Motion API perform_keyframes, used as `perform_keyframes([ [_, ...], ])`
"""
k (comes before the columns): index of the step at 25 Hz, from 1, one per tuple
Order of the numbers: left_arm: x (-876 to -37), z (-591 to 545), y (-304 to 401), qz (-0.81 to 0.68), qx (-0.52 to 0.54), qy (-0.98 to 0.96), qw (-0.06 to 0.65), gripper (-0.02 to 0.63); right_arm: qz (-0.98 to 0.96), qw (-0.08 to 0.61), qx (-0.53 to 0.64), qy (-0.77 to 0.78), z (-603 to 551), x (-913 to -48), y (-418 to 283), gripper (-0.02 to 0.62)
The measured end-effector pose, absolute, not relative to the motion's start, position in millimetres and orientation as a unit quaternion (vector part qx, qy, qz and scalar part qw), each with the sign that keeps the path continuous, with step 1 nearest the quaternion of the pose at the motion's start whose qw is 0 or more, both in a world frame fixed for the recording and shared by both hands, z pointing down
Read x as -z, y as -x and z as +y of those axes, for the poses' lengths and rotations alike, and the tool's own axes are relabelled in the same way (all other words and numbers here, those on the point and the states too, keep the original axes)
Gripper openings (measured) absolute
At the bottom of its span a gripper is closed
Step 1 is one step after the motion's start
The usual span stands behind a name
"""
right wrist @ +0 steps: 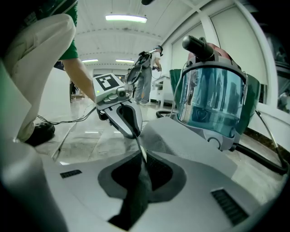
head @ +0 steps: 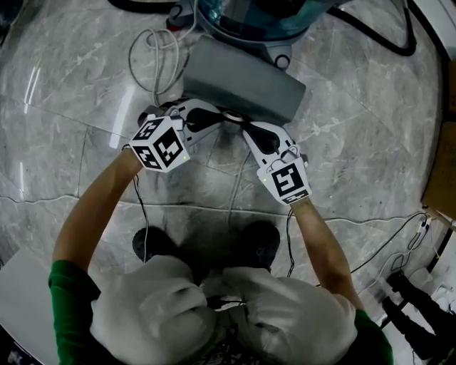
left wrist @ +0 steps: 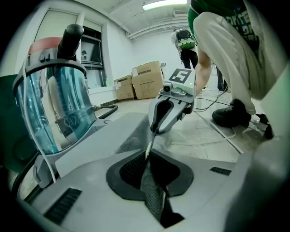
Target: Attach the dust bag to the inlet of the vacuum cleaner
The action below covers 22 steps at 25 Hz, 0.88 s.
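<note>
Dust bag (head: 242, 82): a grey, flat, oblong bag of finely textured cloth, just in front of the vacuum cleaner (head: 263, 18) on the grey marble floor (head: 356, 142). Its far edge is close against the machine's base; whether the two touch cannot be told. Its near edge points toward the person. The vacuum cleaner stands upright, with a clear blue canister and a dark handle on top, and the bag is not on it.

The left tongs (head: 222, 116) are closed on the bag's near edge, with a thin pale rim and a fold of mesh-like cloth pinched between them. The right tongs (head: 247, 128) are shut tight on that same edge, just beside the left pair, so the two tips nearly meet in the middle of the edge. The two tools angle inward from either side, each with its marker cube (head: 160, 145) toward the person.

A white cable (head: 160, 60) lies in loops on the floor left of the bag, and a black hose (head: 377, 36) curves away on the right of the machine. The person crouches, with pale trousers and dark shoes (head: 260, 242) below the arms. The left gripper view shows cardboard boxes (left wrist: 147, 81) against the far wall. The right gripper view shows another person (right wrist: 147, 77) standing far back in the room.
</note>
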<state>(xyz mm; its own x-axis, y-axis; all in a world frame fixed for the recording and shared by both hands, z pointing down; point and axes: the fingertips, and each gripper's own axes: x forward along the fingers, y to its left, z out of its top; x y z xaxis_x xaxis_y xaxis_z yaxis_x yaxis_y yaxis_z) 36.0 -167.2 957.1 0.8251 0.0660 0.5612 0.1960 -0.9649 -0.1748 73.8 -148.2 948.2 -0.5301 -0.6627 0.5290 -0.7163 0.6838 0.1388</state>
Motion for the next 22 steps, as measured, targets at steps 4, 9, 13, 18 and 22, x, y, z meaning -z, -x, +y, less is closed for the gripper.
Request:
perform_keyframes([
  [4,-958.7,-167.9,-36.8,-0.076,0.284,0.949,0.112,0.034,-0.877,0.295,-0.052,-0.375,-149.1,-954.3,-76.4,0.038],
  [9,-957.5,-170.5,-34.8,-0.076,0.283,0.949,0.113,0.034,-0.881,0.295,-0.053,-0.365,-152.5,-955.1,-79.1,0.035],
  [13,-958.6,-178.6,-34.8,-0.062,0.279,0.953,0.097,0.034,-0.884,0.277,-0.076,-0.368,-159.0,-953.2,-82.0,0.034],
  [18,-962.3,-183.3,-41.4,-0.058,0.29,0.951,0.085,0.027,-0.881,0.278,-0.091,-0.372,-164.1,-953.0,-84.6,0.031],
  [22,-954.1,-181.3,-39.9,-0.065,0.297,0.949,0.084,0.018,-0.879,0.283,-0.087,-0.373,-164.7,-944.1,-83.8,0.029],
])
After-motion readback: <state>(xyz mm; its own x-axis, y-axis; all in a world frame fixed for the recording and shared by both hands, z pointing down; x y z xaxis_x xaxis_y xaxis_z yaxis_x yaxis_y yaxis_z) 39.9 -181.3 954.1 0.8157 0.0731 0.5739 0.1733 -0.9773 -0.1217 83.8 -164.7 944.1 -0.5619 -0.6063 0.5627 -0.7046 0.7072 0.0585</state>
